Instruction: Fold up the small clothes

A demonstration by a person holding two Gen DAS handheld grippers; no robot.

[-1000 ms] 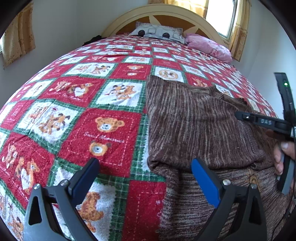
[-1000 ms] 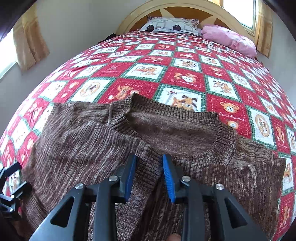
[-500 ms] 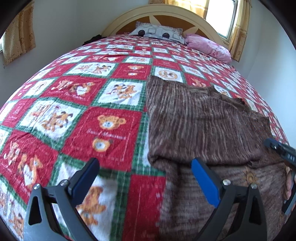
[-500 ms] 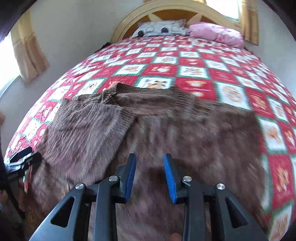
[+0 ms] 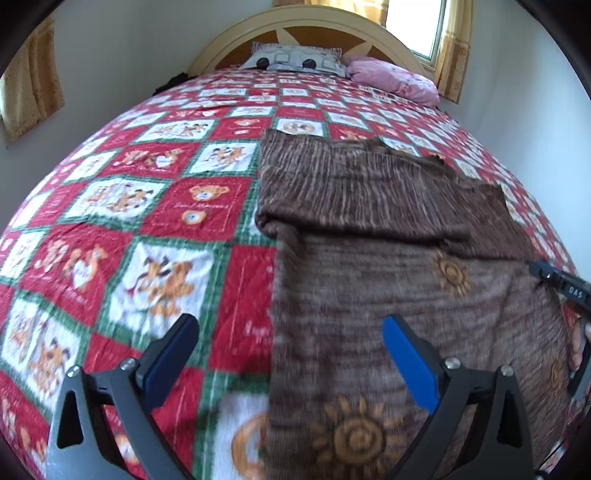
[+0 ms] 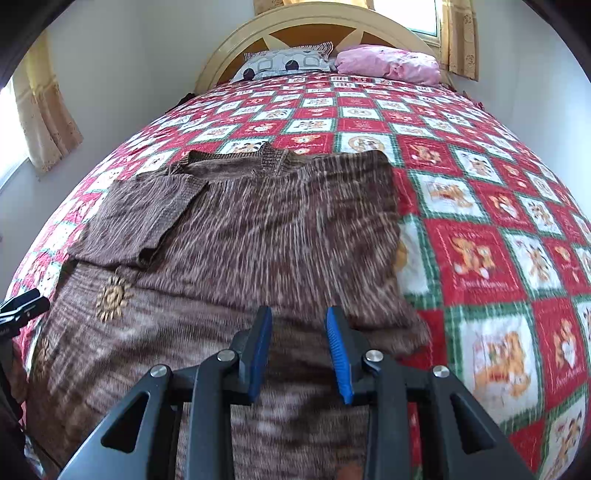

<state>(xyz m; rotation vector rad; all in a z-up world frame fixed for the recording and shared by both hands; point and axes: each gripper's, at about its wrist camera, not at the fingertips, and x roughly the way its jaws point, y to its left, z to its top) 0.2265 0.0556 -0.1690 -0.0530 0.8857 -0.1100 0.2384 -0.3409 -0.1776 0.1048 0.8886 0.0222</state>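
Sweater (image 6: 258,236), brown and knitted, lies flat on the bed's patchwork quilt (image 6: 480,206), its ribbed collar (image 6: 269,157) at the far end toward the headboard (image 6: 317,26) and its body running toward the near edge, so the long axis goes near to far. Both sleeves are folded in over the chest: the one on the left in the right wrist view (image 6: 147,214) lies across the upper body with its cuff edge on a slant. Orange sun motifs (image 6: 110,299) dot the lower body.

The right gripper (image 6: 299,343) hovers over the lower middle of the sweater, jaws narrow with a gap between the blue pads and nothing between them. The left gripper (image 5: 288,354) hangs over the sweater's left side edge, jaws wide apart and empty; one blue pad is over the quilt, the other over the knit.

The right wrist view shows the whole collar, the sweater's right-hand side edge and the quilt beyond it, and the tip of the left gripper (image 6: 22,306) at the frame's left edge. The left wrist view (image 5: 369,229) shows instead the sweater's left side edge lying straight on the quilt, a large sun motif (image 5: 354,435) near the hem, and part of the right gripper's body (image 5: 561,284) with a hand (image 5: 580,343) at the frame's right edge. Two pillows, one patterned (image 6: 288,61) and one pink (image 6: 391,62), sit at the headboard.
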